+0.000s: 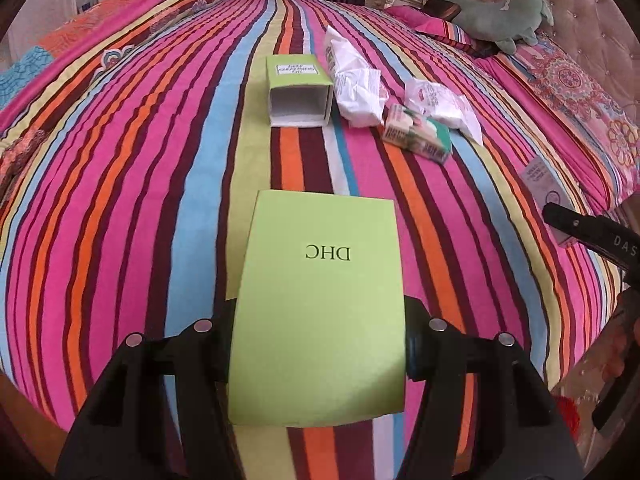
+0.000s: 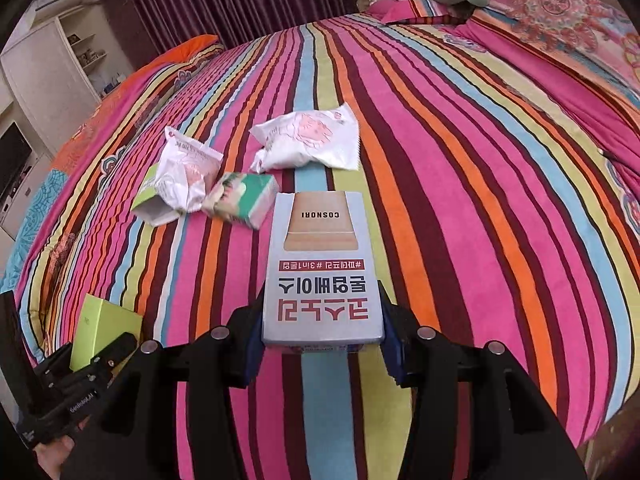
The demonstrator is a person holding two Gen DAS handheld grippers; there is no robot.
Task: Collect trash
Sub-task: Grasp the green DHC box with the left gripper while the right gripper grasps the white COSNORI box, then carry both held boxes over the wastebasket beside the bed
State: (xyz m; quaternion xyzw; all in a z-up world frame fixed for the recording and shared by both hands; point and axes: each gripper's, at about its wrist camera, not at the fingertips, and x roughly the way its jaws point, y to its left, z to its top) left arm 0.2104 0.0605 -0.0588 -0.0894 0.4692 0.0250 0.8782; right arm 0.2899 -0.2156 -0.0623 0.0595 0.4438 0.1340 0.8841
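- now, left wrist view: the left gripper [image 1: 318, 344] is clamped on the green dhc box [image 1: 320, 304], held over the striped bedspread [image 1: 120, 200]. the light carton could crush or slip if the squeeze changes. an open green box [image 1: 299, 90], two white wrappers [image 1: 354, 80] and a small green-and-white carton [image 1: 418, 138] lie ahead.
- right wrist view: the right gripper [image 2: 323, 354] pinches the grey cosnori box [image 2: 322, 268] near its end only, so it may pivot and drop onto the bed.
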